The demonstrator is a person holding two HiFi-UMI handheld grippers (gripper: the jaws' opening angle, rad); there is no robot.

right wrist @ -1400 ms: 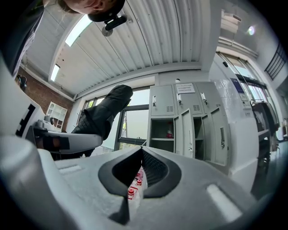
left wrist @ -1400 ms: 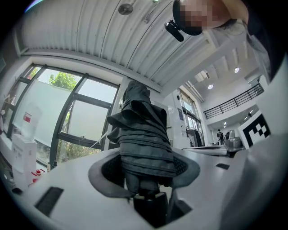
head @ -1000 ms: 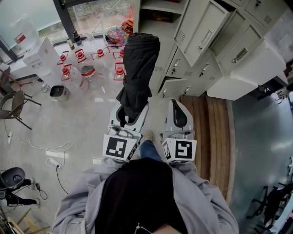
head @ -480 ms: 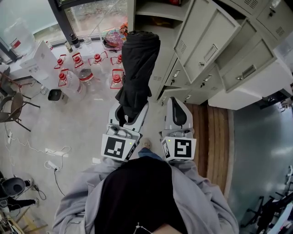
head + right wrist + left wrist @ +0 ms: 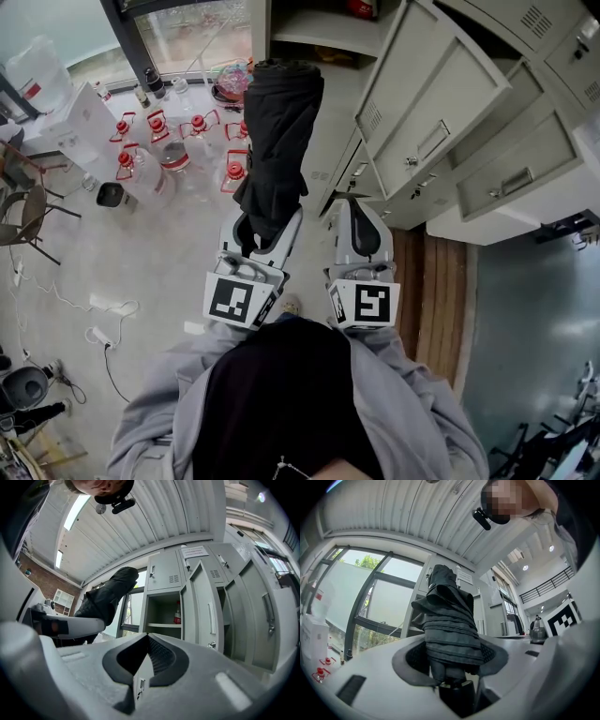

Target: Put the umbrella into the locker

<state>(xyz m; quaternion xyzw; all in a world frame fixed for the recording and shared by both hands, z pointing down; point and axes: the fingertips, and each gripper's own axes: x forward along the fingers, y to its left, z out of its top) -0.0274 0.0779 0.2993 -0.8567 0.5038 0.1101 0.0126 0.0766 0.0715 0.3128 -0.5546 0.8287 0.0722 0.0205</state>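
Note:
A folded black umbrella (image 5: pixel 281 131) stands up out of my left gripper (image 5: pixel 265 221), which is shut on its lower end near the handle. In the left gripper view the umbrella (image 5: pixel 449 627) fills the gap between the jaws of the left gripper (image 5: pixel 451 660). My right gripper (image 5: pixel 361 214) rides beside it on the right, shut and empty; its pads meet at the tip (image 5: pixel 146 638). Ahead is the grey locker bank with an open compartment (image 5: pixel 164 613) holding a red bottle (image 5: pixel 177 616). The umbrella (image 5: pixel 108 595) shows to the left of it.
Several locker doors (image 5: pixel 433 105) hang open on the right. Water jugs with red caps (image 5: pixel 157 157) crowd the floor below the window at left. A chair (image 5: pixel 28 208) and cables (image 5: pixel 105 321) lie farther left. A wooden platform (image 5: pixel 433 300) runs along the lockers.
Both grippers have travelled forward together toward the lockers; the open doors and the jugs now sit nearer and lower in the head view. The grip on the umbrella is unchanged.

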